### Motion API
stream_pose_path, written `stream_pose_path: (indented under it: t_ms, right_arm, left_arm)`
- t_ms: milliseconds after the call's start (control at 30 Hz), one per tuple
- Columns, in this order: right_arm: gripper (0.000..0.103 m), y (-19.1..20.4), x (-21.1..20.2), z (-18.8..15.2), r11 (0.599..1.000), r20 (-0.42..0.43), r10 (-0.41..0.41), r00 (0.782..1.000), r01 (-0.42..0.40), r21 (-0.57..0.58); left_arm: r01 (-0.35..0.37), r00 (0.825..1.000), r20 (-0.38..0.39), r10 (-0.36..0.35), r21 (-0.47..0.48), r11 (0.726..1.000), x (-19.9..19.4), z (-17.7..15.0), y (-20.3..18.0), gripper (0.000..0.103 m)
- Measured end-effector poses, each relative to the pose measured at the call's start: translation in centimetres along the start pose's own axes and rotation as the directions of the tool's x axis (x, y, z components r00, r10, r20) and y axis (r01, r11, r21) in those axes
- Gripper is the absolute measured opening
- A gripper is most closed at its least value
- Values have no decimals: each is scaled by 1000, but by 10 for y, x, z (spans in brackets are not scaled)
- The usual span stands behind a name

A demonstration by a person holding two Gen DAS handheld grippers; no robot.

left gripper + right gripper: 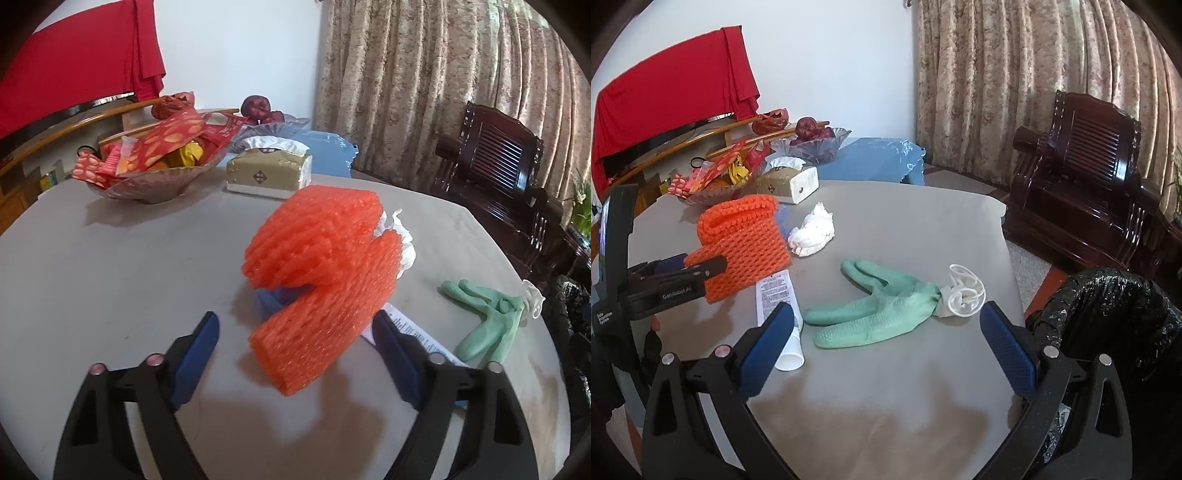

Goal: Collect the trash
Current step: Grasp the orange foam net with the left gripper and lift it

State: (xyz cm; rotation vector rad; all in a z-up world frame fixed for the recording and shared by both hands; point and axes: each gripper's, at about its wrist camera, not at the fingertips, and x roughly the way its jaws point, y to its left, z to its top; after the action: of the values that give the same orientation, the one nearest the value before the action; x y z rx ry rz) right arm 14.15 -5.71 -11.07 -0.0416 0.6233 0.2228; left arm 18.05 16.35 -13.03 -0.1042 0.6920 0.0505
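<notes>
A folded orange foam net [317, 273] lies on the grey table [110, 277], and my left gripper [295, 316] stands open around its near end. The right pad is close beside the net; the left pad is clear of it. Something blue [273, 299] peeks out from under the net. A crumpled white tissue [812, 232] sits just behind the net [742, 240]. A white tube [779, 306] and a green rubber glove [871, 314] lie in front of my right gripper [886, 308], which is open and holds nothing. The left gripper's finger [701, 273] shows at the net's edge.
A bin lined with a black bag [1108, 314] stands off the table's right edge. At the table's far side are a glass bowl of red snack packets [147, 184], a tissue box [269, 173] and a fruit bowl [816, 144]. A dark wooden chair [1086, 177] stands by the curtain.
</notes>
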Motion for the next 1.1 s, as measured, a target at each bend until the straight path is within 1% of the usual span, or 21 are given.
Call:
stream_pose_path:
  t_ms: [33,100,133,200,233,267,300,400,467,667,733,767,800,900,1000,1033,1067,1100]
  right_arm:
    - [98,0,1,0,1000,-3,0,1000,0,-2]
    - [98,1,1,-1,1000,-4,0,1000,0,-6]
    - [98,1,2,-1,1000,-5,-1,1000,1,-7]
    - [98,1,2,-1,1000,-8,-1,1000,1,-4]
    - [98,0,3,-1,1000,-9,-1,1000,1,-2]
    - [98,0,3,-1,1000,-11,-2,1000,2,0]
    - [98,1,4,-1,1000,-13,-3,1000,3,1]
    - [98,0,3,-1,1000,-20,-4,1000,4,5]
    - [98,-1,4,-1,1000,-23,-5,1000,6,10]
    - [98,-5,5,-3,1000,-29,-10,1000,11,22]
    - [98,-5,5,-4,1000,-31,-12,999,13,22]
    - [98,-5,5,-4,1000,-33,-11,999,12,22]
    - [98,-5,5,-4,1000,-34,-11,999,11,21]
    - [98,-4,4,-4,1000,-30,-13,999,14,11]
    - [98,-5,4,-3,1000,-29,-14,999,15,14]
    - [98,-6,4,-3,1000,-30,-14,999,15,14]
    - [98,-6,4,-4,1000,-32,-15,999,15,12]
    - [98,-6,4,-3,1000,-33,-15,999,16,10]
  left_arm:
    - [4,1000,-2,-4,-1,1000,1,0,-1,74]
    - [28,999,-16,-28,-7,1000,3,0,-2,56]
    - [36,999,-23,-36,-10,999,3,0,-2,52]
    - [56,998,-30,-56,-14,998,2,-1,-4,38]
    - [67,997,-33,-67,-13,998,0,-2,-6,34]
    - [73,997,-35,-73,-13,997,-2,-4,-6,27]
    - [84,996,-37,-85,-15,996,-4,-5,-7,23]
    - [106,994,-35,-107,-19,994,-14,-9,-11,17]
    - [108,994,-32,-109,-23,994,-23,-13,-14,16]
    - [90,995,-43,-93,-66,994,-46,-31,-20,16]
    - [87,995,-51,-90,-60,994,-46,-36,-24,27]
    - [84,995,-56,-87,-57,995,-44,-37,-26,40]
    - [81,995,-58,-84,-56,995,-43,-39,-27,44]
    - [87,993,-75,-90,-44,995,-33,-39,-32,46]
    - [84,992,-96,-86,-22,996,-21,-39,-38,46]
    - [93,989,-114,-95,-25,995,-17,-39,-39,45]
    - [105,987,-121,-108,-32,994,-14,-38,-40,41]
    - [110,986,-122,-113,-35,993,-14,-38,-40,31]
